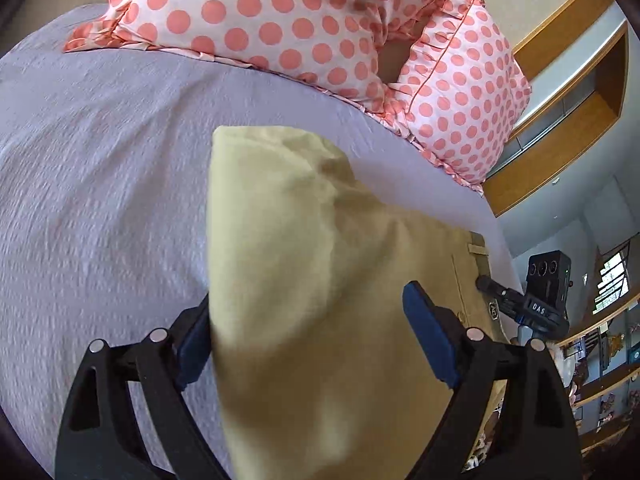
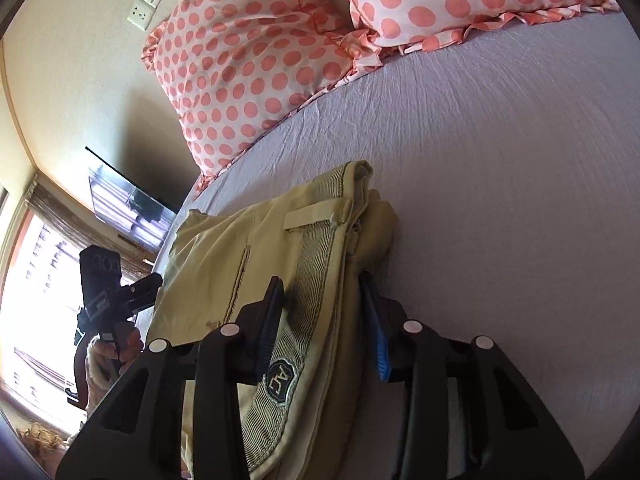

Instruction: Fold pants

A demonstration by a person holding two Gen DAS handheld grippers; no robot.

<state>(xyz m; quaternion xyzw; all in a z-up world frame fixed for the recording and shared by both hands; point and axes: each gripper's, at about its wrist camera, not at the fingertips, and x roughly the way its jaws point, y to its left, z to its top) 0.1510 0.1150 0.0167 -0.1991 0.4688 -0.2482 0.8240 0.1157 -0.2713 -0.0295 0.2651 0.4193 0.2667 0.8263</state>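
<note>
Pale yellow-green pants lie on a lavender bed sheet. In the left wrist view my left gripper stands wide open, its blue fingers on either side of the pant fabric, which drapes between them. In the right wrist view the waistband with a belt loop and a label shows. My right gripper straddles the waistband edge with a gap between its fingers. The right gripper also shows in the left wrist view at the waistband, and the left gripper in the right wrist view.
Two pink polka-dot pillows lie at the head of the bed, also in the right wrist view. Wooden shelves stand beyond the bed's right side. A wall screen and a bright window are to the left.
</note>
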